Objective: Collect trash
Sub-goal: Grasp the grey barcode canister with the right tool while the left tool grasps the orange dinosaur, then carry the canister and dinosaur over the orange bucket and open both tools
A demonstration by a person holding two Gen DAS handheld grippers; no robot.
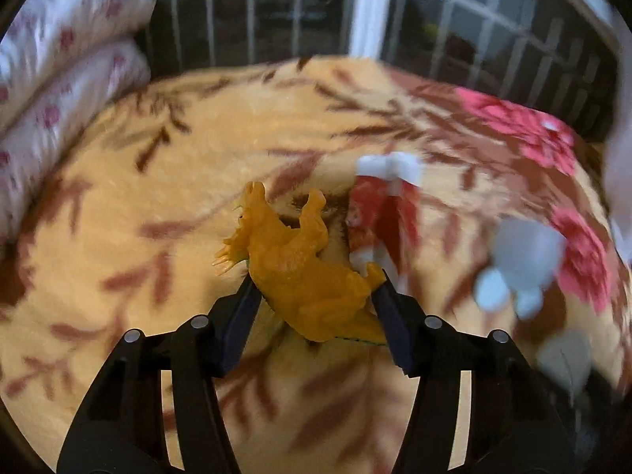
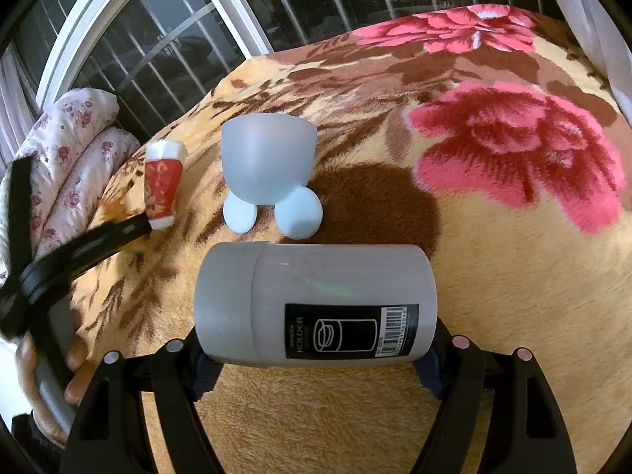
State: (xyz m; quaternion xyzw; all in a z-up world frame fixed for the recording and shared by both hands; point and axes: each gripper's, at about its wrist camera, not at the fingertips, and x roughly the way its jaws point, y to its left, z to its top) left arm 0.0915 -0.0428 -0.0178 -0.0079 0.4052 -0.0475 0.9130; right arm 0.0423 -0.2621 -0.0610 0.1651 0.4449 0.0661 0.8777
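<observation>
My left gripper is shut on an orange toy dinosaur and holds it over the flowered blanket. A red and white carton lies just beyond it; it also shows in the right wrist view. My right gripper is shut on a frosted grey canister with a black label, held sideways between the fingers. A pale blue cup with round feet lies beyond it and shows blurred in the left wrist view. The left gripper's arm shows at the left.
Folded flowered pillows lie at the blanket's left edge. A barred window stands behind the bed. The blanket spreads wide to the right with pink flowers. The left wrist view is motion-blurred.
</observation>
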